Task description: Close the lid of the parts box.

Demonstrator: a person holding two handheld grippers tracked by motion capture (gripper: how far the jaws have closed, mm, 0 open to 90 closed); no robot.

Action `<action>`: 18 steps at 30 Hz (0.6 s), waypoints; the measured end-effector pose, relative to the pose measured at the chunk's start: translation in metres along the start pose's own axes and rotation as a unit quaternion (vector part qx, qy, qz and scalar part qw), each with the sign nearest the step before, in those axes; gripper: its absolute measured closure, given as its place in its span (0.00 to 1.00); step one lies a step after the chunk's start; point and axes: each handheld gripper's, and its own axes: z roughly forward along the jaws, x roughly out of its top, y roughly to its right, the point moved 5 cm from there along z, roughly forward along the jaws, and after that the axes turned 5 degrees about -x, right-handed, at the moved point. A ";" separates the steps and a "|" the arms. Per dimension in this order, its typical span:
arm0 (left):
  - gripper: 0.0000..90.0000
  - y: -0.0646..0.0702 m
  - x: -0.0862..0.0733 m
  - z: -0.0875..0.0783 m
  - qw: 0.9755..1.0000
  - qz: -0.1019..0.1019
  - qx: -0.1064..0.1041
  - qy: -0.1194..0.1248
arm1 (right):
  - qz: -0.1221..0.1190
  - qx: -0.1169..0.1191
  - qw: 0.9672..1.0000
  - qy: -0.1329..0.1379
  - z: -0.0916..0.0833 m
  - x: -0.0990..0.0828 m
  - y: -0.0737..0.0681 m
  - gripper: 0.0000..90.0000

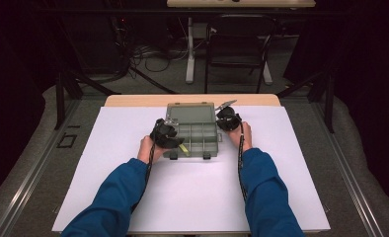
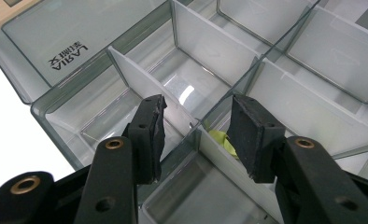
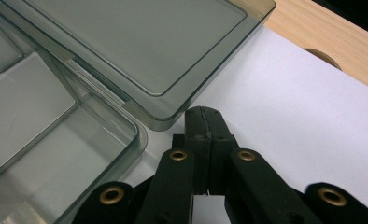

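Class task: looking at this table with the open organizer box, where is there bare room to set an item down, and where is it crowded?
Free: the white sheet between the forearms, and its strips left and right of the organizer box. Crowded: at the box, flanked by the left gripper and right gripper.

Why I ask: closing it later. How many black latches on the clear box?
2: left latch on the box's front edge; right latch alongside. Others may be hidden.
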 end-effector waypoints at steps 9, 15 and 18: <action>0.61 0.000 0.000 0.000 1.000 0.002 -0.003 0.001 | 0.015 0.002 1.000 -0.004 0.004 0.004 0.003 1.00; 0.61 0.000 -0.001 0.000 1.000 0.002 -0.003 0.002 | 0.034 0.004 0.999 0.005 0.006 0.006 0.004 1.00; 0.61 0.000 -0.001 0.000 1.000 0.002 -0.003 0.002 | 0.039 0.002 0.999 0.005 0.007 0.006 0.004 1.00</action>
